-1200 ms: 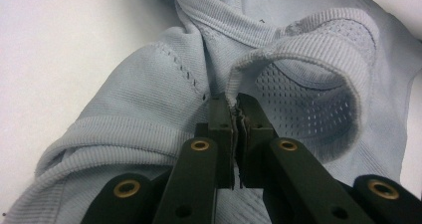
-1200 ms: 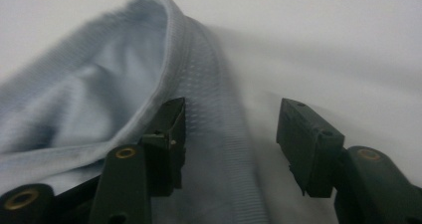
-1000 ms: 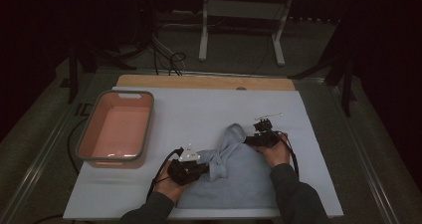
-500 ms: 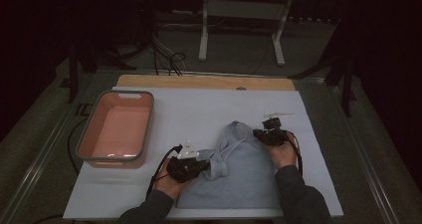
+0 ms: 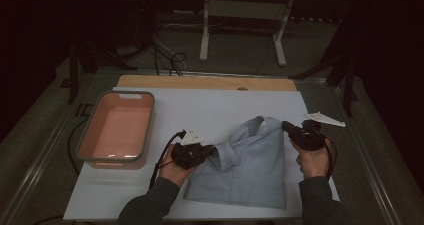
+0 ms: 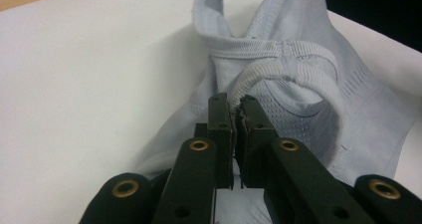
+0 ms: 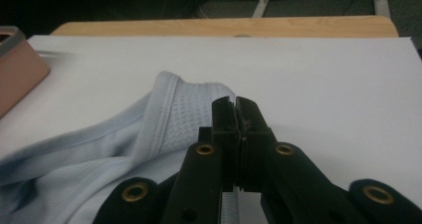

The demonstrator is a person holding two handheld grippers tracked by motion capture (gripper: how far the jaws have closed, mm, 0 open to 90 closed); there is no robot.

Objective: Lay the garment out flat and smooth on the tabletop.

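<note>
A light blue knit garment [image 5: 250, 165] lies on the white sheet [image 5: 200, 110] at the front middle, with its neck end toward the far side. My left gripper [image 5: 212, 149] is at its left upper corner. In the left gripper view this gripper [image 6: 236, 104] is shut on a ribbed hem band of the garment [image 6: 298, 59]. My right gripper [image 5: 286, 126] is at the garment's right upper corner, lifted a little. In the right gripper view this gripper [image 7: 235, 104] is shut with fabric of the garment [image 7: 99, 159] caught low between its jaws.
A pink tub [image 5: 145, 130] with a grey rim stands at the left on the sheet, and its corner [image 7: 15, 69] shows in the right gripper view. A wooden board edge [image 5: 200, 81] runs along the far side. A white stand [image 5: 240, 10] and cables are beyond the table.
My right gripper has moved right and upward with the garment's corner, so the top of the garment is spread wider. My left gripper has risen slightly, still on the hem.
</note>
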